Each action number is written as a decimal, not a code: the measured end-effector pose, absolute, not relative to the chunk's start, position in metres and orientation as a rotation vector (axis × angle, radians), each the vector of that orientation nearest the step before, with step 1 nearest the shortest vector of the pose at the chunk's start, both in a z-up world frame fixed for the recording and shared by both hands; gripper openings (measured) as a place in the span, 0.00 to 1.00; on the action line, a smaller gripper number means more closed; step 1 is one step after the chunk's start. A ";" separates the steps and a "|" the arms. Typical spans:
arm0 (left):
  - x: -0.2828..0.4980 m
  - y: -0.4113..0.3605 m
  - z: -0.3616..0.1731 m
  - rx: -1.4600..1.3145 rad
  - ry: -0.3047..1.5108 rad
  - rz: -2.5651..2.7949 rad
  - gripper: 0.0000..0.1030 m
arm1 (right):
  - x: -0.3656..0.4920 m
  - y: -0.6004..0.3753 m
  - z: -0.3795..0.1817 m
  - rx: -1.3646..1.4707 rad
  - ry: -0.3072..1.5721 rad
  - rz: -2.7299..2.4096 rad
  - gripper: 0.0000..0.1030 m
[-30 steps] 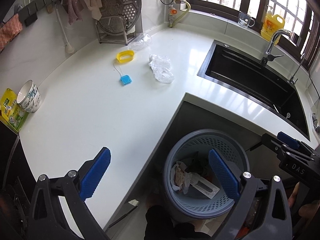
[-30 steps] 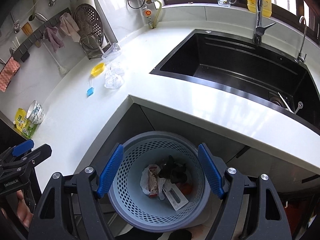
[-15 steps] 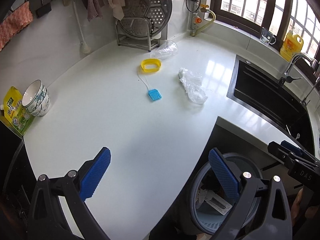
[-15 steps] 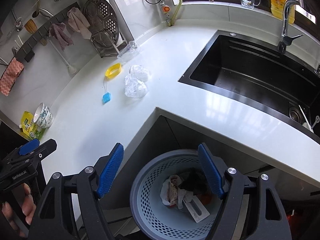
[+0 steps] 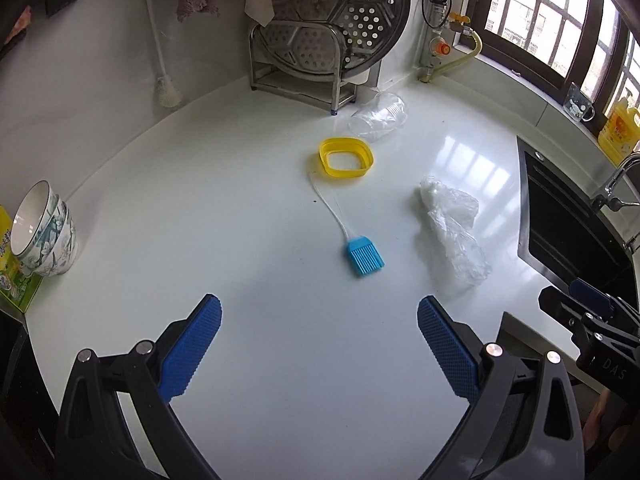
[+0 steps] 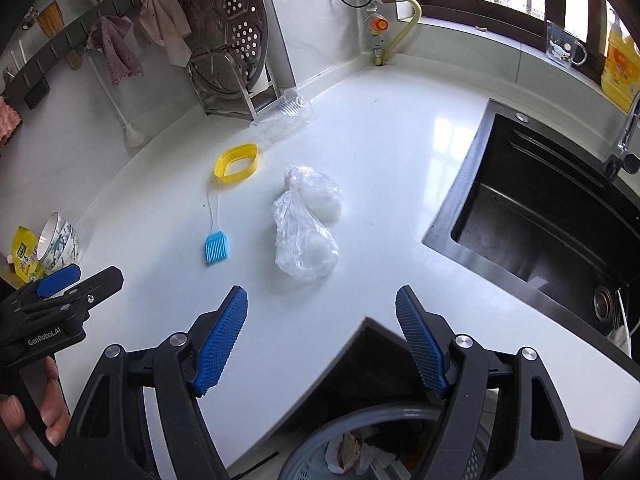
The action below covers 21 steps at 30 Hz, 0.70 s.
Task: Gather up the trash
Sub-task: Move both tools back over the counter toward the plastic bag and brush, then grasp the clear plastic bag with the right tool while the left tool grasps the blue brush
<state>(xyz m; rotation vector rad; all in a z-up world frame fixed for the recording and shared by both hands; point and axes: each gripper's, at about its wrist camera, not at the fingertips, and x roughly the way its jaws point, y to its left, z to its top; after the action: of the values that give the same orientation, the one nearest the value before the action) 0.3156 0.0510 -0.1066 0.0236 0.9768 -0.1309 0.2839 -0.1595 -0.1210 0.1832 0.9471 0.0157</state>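
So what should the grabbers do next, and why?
Probably move the right gripper forward and down to the crumpled plastic bag. Its jaws are open and empty, and the bag lies loose on the counter just ahead of it. The bag looks like trash for the bin below.

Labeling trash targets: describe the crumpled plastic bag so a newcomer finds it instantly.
Start at the black sink, then move left across the white counter. The crumpled plastic bag lies between the sink and the blue brush: clear, wrinkled, shapeless, unlike the rigid yellow ring.
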 end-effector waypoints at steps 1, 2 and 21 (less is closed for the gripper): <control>0.324 0.052 -0.110 0.024 0.982 -0.133 0.94 | 0.294 -0.157 -0.124 0.180 0.953 0.018 0.71; 0.331 0.053 -0.113 0.024 0.988 -0.134 0.94 | 0.304 -0.154 -0.127 0.176 0.960 0.019 0.71; 0.406 0.057 -0.165 0.000 1.063 -0.112 0.94 | 0.413 -0.129 -0.194 0.124 1.099 0.006 0.53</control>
<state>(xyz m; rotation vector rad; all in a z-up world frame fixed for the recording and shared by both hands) 0.4059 0.0565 -0.1647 0.0000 1.0628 -0.1119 0.4126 -0.1295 -0.1939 0.1240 1.0993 0.0056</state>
